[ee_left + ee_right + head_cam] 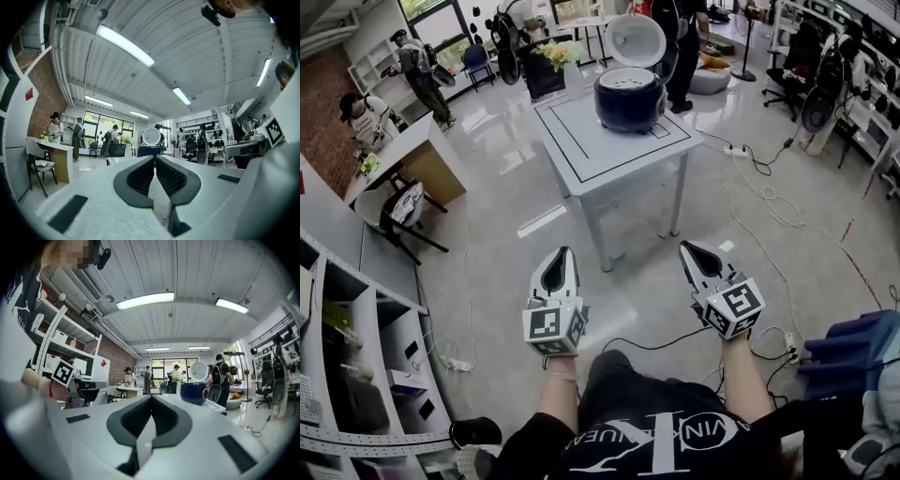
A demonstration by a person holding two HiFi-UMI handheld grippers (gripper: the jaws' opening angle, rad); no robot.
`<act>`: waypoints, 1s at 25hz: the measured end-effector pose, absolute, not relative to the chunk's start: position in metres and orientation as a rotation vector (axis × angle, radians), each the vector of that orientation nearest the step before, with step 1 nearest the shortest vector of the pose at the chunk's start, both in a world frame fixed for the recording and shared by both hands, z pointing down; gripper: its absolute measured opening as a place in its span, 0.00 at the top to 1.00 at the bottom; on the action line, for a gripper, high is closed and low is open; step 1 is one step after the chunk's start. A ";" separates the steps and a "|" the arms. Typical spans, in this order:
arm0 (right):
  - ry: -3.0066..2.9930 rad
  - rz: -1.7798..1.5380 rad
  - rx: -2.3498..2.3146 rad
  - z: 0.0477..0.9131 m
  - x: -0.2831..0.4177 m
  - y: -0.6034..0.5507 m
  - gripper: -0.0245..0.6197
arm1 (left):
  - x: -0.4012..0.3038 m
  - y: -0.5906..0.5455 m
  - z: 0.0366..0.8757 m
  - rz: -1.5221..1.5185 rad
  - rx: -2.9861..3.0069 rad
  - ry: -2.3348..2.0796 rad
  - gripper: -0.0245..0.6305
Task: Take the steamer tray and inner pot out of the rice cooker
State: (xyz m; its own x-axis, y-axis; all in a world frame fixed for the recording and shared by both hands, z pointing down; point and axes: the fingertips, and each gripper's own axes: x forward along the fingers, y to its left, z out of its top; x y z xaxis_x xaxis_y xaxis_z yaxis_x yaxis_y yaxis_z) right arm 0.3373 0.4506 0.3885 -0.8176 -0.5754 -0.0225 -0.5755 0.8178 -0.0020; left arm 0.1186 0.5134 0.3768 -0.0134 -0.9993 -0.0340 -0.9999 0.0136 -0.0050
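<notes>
The left gripper (562,255) and right gripper (689,248) are clenched empty, well short of the table (581,155). The rice cooker (628,97) stands there with its lid (636,39) up; its inside is too far to make out

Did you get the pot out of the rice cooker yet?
Not yet. Done: the rice cooker has its lid open. In hand: nothing; the left gripper and right gripper are shut, empty, short of the table. Left: lift out the steamer tray, then the inner pot; neither shows from here.
</notes>
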 end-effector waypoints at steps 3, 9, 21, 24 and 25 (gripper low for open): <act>2.981 0.005 -0.935 0.392 0.337 0.448 0.96 | 0.118 0.509 0.379 0.024 -2.184 2.224 0.93; 2.944 -0.034 -0.998 0.392 0.342 0.423 0.92 | 0.113 0.489 0.378 0.033 -2.196 2.214 0.92; 2.891 -0.114 -1.052 0.395 0.326 0.330 0.76 | 0.093 0.384 0.384 0.051 -2.290 2.145 0.78; 2.889 -0.131 -1.073 0.394 0.314 0.293 0.75 | 0.081 0.343 0.385 0.068 -2.319 2.133 0.77; 2.891 -0.141 -1.079 0.394 0.308 0.281 0.75 | 0.076 0.329 0.385 0.071 -2.331 2.133 0.77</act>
State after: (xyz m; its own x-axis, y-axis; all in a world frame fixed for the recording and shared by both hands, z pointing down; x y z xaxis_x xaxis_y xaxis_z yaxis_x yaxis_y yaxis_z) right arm 0.3081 0.2814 0.3945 -0.7545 -0.6560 -0.0177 -0.6512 0.7518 -0.1035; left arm 0.0755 0.3291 0.3853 0.0880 -0.9959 -0.0206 -0.9951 -0.0888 0.0439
